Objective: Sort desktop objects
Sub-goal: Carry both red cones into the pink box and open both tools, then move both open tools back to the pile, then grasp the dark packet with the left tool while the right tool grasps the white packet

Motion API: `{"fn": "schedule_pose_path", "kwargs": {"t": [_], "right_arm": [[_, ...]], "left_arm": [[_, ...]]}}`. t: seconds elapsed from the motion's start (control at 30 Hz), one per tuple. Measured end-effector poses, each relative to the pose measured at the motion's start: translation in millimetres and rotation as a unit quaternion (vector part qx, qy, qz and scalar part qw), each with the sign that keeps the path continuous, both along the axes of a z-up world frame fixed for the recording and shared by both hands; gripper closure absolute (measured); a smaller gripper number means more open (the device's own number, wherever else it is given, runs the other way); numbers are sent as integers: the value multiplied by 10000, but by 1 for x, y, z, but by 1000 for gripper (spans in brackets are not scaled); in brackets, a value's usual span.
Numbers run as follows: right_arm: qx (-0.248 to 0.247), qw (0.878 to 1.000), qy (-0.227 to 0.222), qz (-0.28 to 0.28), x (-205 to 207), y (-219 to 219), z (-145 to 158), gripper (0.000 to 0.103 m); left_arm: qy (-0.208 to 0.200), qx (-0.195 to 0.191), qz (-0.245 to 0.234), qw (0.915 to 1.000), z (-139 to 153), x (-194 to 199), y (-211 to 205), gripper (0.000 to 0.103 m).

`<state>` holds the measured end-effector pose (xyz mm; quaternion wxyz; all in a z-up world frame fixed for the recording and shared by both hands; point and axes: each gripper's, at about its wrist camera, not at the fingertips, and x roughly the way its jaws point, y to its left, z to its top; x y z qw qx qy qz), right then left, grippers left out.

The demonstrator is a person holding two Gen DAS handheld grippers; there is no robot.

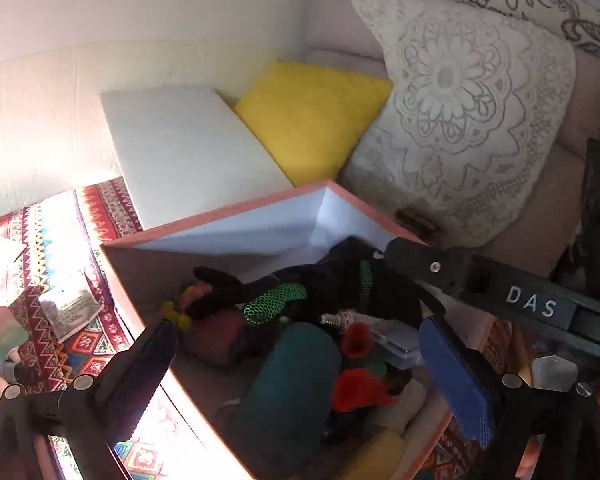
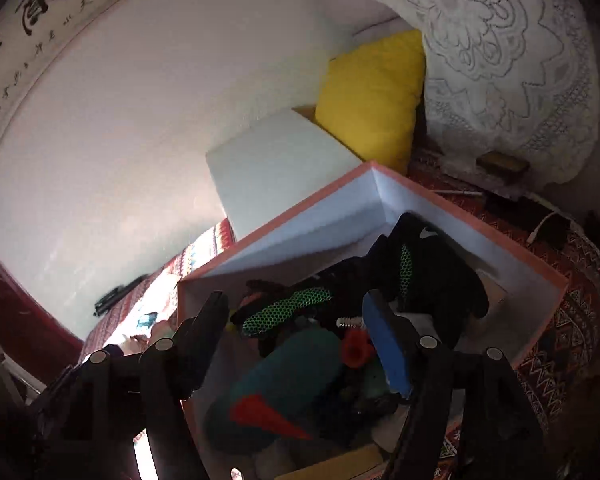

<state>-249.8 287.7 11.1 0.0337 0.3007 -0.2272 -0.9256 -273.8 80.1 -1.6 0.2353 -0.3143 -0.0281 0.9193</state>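
left gripper (image 1: 296, 344) spread | right gripper (image 2: 296, 328) spread | both over full pink box (image 2: 540, 276); yellow cushion (image 1: 312, 120) behind

Open pink box (image 1: 228, 216) brims with jumbled items; black-green glove (image 1: 276, 300) draped on top.

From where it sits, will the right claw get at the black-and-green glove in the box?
Probably yes. The right claw is open over the uncovered box, and the glove lies on top of the pile just ahead of its fingers, nothing covering it.
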Motion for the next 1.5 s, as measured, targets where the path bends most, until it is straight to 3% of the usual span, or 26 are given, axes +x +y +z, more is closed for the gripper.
{"fn": "schedule_pose_path", "kwargs": {"t": [0.27,0.57,0.7,0.83,0.93,1.03,1.1,1.17,1.23,1.33,1.43,1.5], "right_arm": [[183,9998,0,92,-2,-21,2,29],[403,9968,171,666,-8,-94,10,29],[498,9925,105,1115,-12,-141,5,28],[431,9861,-165,1596,-22,-188,-9,28],[738,9793,-462,1826,-39,-226,-22,28],[1667,9607,-824,2062,-73,-273,-40,23],[2373,9420,-1062,2121,-98,-303,-53,21],[2901,9260,-1195,2100,-127,-325,-69,20],[3188,9121,-1437,2141,-160,-339,-88,16],[3459,8931,-1874,2180,-206,-356,-116,14],[3345,8863,-2176,2351,-243,-367,-137,14],[3587,8731,-2318,2352,-259,-376,-154,11]], "left_arm": [[-6,56,303,9995,-3,16,-39,3],[-67,-141,985,9950,-15,45,-117,3],[-226,-143,1625,9864,-22,51,-185,3],[-444,-76,2286,9725,-27,52,-262,3],[-535,-138,2678,9619,-25,47,-311,3],[-644,-409,2863,9551,-15,25,-345,3],[-735,-686,2920,9511,-6,0,-360,3],[-952,-756,2791,9525,-3,-33,-370,3],[-1232,-749,2583,9553,-4,-70,-375,3],[-1756,-970,2239,9537,-31,-134,-369,3],[-2265,-1385,1924,9447,-68,-195,-358,3],[-2456,-1794,1803,9354,-97,-228,-347,3]]}}
